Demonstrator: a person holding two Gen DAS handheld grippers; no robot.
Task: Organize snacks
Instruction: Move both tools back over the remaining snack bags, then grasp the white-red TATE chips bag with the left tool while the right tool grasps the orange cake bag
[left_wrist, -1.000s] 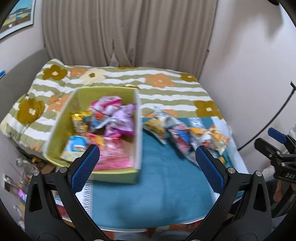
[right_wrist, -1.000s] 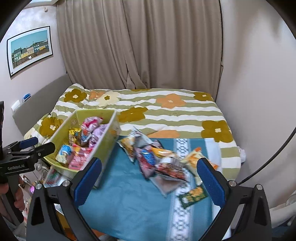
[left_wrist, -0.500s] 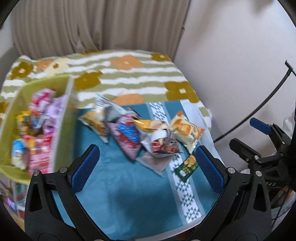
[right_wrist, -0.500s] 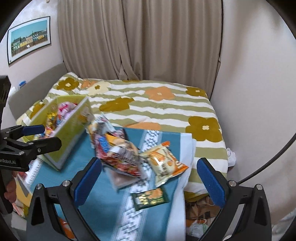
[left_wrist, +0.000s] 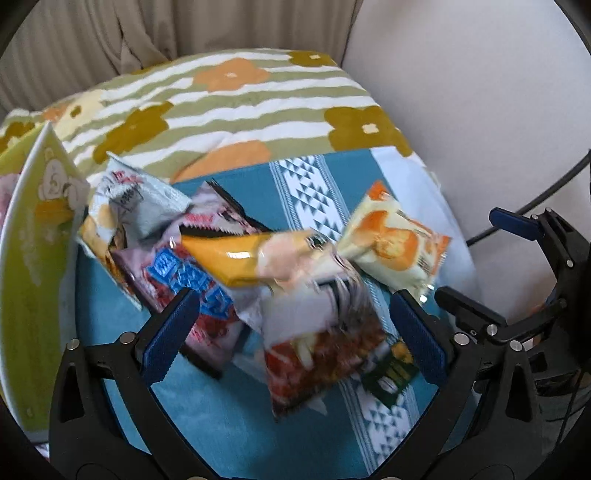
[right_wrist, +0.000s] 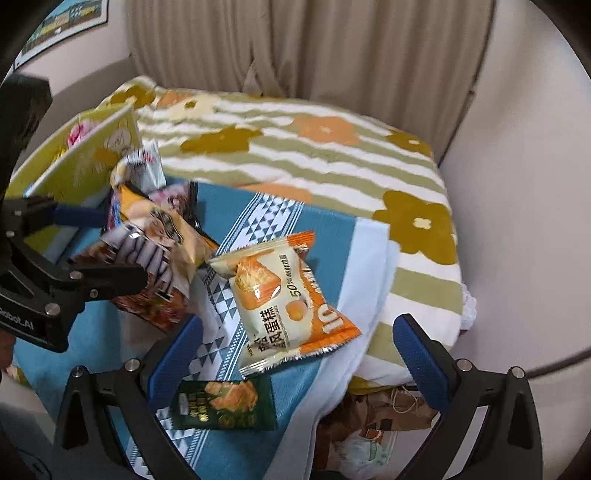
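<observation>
A pile of snack bags lies on a teal cloth. My left gripper hovers just above it, jaws wide and closing, with a red-and-white bag between the fingers but not pressed. A yellow bag and a blue-and-red bag lie beside it. My right gripper is open over an orange-and-white cake packet, with a small dark green packet near its left finger. The green box holding several snacks stands at the left edge.
The cloth lies on a bed with a striped floral blanket. A wall closes off the right side and curtains hang behind. Past the cloth's right edge, paper bags lie on the floor. Each gripper shows at the side of the other's view.
Both grippers have come down and to the right, from over the green box to close above the snack pile. The box has slid to the left edge of both views.
</observation>
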